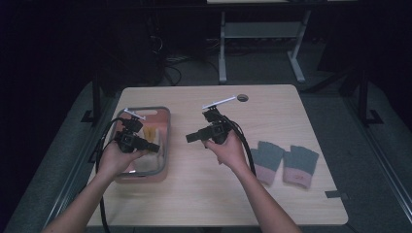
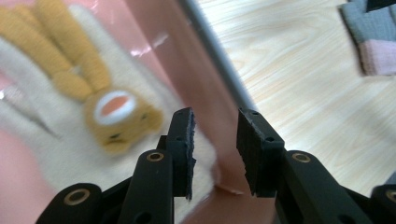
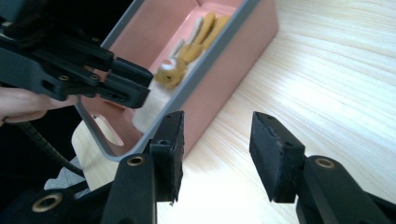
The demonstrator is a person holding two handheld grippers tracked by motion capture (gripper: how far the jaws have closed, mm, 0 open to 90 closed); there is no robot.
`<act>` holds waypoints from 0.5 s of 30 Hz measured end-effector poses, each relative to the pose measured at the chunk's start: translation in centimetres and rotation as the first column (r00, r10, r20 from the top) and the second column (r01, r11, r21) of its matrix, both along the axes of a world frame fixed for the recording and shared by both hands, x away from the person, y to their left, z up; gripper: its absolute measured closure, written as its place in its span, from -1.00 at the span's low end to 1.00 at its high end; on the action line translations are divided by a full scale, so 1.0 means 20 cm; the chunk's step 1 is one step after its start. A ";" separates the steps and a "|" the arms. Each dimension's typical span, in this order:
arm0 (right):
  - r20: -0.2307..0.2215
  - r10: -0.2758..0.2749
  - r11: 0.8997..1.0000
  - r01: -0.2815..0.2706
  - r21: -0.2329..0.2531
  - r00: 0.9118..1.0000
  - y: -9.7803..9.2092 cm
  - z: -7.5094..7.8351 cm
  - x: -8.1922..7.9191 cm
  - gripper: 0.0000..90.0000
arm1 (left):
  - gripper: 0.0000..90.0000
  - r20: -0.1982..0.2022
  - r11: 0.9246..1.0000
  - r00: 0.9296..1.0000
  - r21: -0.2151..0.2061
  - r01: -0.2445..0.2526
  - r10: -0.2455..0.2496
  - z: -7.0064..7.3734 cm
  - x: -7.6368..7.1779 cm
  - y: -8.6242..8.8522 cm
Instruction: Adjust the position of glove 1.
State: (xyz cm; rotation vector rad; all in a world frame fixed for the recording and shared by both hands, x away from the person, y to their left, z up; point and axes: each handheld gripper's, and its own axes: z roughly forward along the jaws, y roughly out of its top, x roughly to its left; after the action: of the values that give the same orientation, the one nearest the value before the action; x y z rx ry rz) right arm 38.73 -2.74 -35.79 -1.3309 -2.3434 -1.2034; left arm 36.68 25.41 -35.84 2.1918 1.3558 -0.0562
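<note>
I see left gripper (image 2: 215, 140) jaws apart over pink bin (image 1: 165, 145) rim, cream glove (image 2: 56, 140) inside; right gripper (image 3: 217, 149) agape beside bin

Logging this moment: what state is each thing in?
Left claw: open, empty, over the bin.
Right claw: open, empty, over the table.
Bin: upright, no lid, holds a cream glove.
Cream glove: flat in the bin.
Grey gloves: flat, side by side on the table.
</note>
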 end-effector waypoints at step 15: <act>-0.001 -0.064 0.998 0.064 -0.025 0.998 -0.26 -0.02 -0.03 0.13 | 0.36 0.057 0.998 0.996 -0.014 0.063 -0.062 0.10 -0.03 -0.21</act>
State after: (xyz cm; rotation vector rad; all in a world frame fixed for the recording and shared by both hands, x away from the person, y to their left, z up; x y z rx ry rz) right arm 38.07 -7.84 -36.22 -1.4249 -2.3385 -1.1946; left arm 36.18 21.25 -33.87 2.2061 1.2514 -0.0277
